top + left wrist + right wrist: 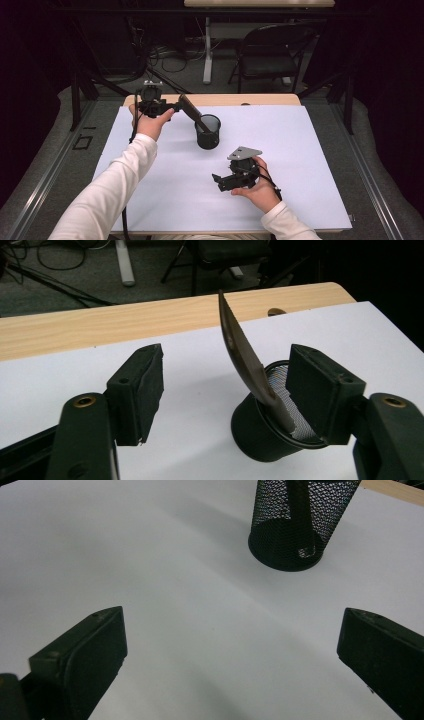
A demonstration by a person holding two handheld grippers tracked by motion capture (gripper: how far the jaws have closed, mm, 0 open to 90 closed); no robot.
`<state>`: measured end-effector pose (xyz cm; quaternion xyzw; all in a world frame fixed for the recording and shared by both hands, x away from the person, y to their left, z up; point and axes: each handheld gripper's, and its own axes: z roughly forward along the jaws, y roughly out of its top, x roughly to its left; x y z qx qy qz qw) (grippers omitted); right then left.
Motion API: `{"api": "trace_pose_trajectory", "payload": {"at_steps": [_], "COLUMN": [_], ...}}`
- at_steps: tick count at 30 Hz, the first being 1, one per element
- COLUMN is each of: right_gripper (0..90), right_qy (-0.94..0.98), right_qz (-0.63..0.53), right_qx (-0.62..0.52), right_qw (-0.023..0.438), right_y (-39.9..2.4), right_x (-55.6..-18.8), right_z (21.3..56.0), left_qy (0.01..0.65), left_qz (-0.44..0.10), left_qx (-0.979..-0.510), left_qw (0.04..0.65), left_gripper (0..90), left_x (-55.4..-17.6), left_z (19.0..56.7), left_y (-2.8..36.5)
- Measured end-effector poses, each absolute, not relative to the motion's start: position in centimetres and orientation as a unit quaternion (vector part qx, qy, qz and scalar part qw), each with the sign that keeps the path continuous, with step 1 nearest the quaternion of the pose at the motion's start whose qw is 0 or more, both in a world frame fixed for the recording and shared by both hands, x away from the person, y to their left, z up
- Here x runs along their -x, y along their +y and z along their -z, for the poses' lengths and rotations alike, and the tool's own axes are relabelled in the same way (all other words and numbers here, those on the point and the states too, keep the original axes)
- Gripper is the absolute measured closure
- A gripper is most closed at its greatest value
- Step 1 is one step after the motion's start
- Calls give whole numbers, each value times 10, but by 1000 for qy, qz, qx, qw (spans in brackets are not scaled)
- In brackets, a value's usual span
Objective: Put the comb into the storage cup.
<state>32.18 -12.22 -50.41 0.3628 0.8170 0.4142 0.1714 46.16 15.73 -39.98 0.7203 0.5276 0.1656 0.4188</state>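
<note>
High view: a black mesh pen cup (208, 131) stands on the white table cover (300, 165), with a dark flat blade-like tool (191, 111) leaning out of it. Left gripper (176, 106) is released beside the tool, not pinching it; right gripper (216, 180) rests nearby, jaws spread wide, holding nothing

Person in long white sleeves, cuffs at the wrists. Left gripper (172, 106) and right gripper (216, 178): black bodies, blocky black fingers (142, 390) with brass-coloured pivot screws, trailing black cables; a grey three-cornered plate (244, 152) tops the right one.
</note>
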Motion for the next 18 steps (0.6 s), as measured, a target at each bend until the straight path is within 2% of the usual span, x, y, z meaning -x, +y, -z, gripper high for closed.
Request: {"api": "trace_pose_trajectory", "payload": {"at_steps": [18], "right_gripper": [0], "right_qy": [817], "right_qz": [-413], "right_qx": [-364], "right_qw": [170], "right_y": [-122], "right_x": [-322], "right_z": [504], "left_qy": [467], "left_qz": [-178], "left_qx": [-763], "left_qw": [410], "left_gripper": [315], "left_x": [-456], "left_z": [395], "left_y": [168]}}
